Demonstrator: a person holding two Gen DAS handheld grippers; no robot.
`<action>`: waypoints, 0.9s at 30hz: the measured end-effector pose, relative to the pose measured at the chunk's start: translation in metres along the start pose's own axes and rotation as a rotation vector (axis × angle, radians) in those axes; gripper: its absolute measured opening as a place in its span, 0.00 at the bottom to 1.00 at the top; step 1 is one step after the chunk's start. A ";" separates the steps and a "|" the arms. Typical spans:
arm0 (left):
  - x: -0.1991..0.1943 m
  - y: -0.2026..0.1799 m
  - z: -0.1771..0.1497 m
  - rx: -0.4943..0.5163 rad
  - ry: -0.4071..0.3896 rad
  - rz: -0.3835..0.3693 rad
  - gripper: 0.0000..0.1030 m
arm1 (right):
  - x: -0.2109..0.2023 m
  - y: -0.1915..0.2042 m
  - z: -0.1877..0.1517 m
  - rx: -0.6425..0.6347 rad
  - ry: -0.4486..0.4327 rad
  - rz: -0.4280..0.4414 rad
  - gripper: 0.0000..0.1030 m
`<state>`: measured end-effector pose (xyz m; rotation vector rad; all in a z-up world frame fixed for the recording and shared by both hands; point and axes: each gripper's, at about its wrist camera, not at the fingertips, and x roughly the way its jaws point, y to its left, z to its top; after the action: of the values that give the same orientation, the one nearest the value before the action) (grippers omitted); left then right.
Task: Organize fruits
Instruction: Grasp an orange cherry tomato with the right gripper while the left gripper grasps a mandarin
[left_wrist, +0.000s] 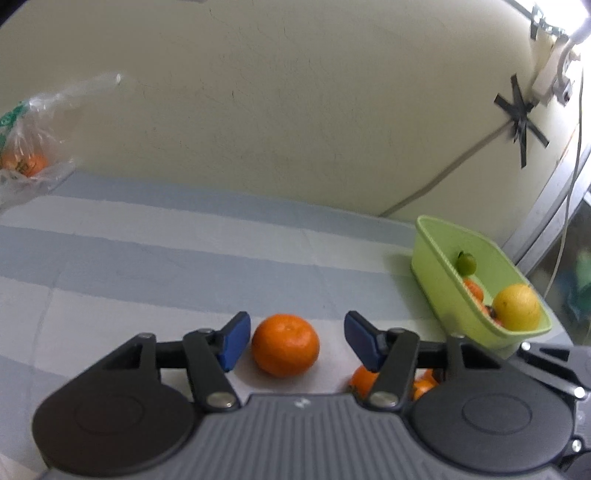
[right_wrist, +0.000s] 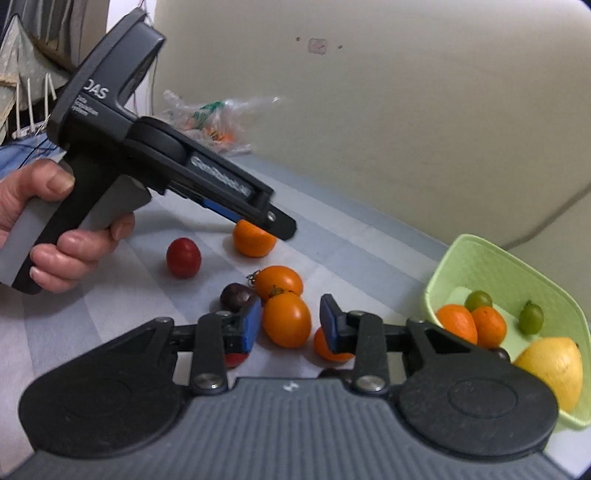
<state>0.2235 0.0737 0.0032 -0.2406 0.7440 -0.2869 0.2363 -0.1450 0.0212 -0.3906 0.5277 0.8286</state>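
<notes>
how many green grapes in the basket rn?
2. Right wrist view: one green grape sits by the far wall of the green basket behind the orange fruits, the other lies further right on its floor. More could hide behind the lemon.

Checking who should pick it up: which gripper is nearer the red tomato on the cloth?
Left. The left gripper is just beyond the red tomato, over the mandarin; the right gripper straddles an orange tomato farther away.

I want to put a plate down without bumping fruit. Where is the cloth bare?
Free: the striped cloth between the clear plastic bag and the light green plastic basket. Crowded: orange tomatoes beside that basket.
</notes>
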 end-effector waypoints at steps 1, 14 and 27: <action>0.001 -0.002 -0.002 0.012 -0.002 0.026 0.40 | 0.001 0.002 0.000 -0.013 0.004 0.003 0.37; -0.080 -0.031 -0.022 0.022 -0.127 -0.086 0.37 | -0.066 0.003 -0.017 0.072 -0.156 -0.066 0.29; -0.102 -0.094 -0.119 0.190 -0.018 -0.028 0.37 | -0.111 0.009 -0.081 0.255 -0.085 -0.066 0.30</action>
<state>0.0539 0.0069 0.0120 -0.0734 0.6913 -0.3797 0.1438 -0.2472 0.0201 -0.1369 0.5311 0.7007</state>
